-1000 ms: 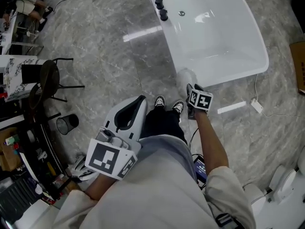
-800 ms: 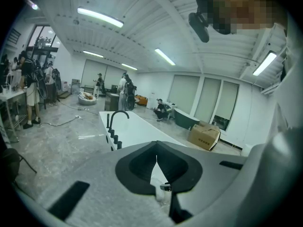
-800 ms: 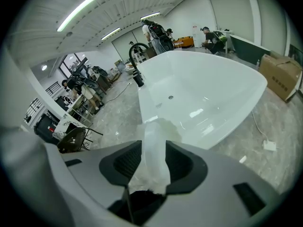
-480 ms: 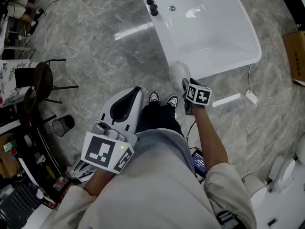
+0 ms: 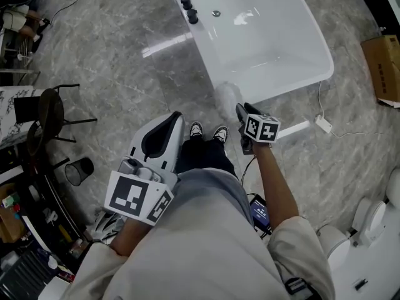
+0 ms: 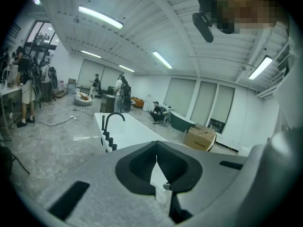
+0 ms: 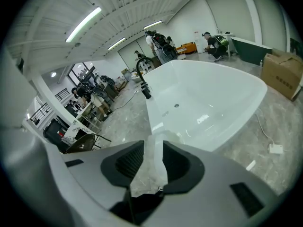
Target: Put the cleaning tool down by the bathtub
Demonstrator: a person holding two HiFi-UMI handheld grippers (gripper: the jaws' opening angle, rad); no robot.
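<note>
The white cleaning tool [image 5: 226,96] is just beside the near corner of the bathtub [image 5: 294,36]. The fingers of the right gripper [image 7: 149,161] stand apart, just closed a little, with the tool in the gap but not gripped. The left gripper [image 6: 156,145] has its fingers together and empty.

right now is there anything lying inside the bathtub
No, the head view shows the bathtub's white basin bare apart from its drain.

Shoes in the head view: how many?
2: left shoe and right shoe, side by side on the marble floor, just short of the bathtub. Others may be hidden.
</note>
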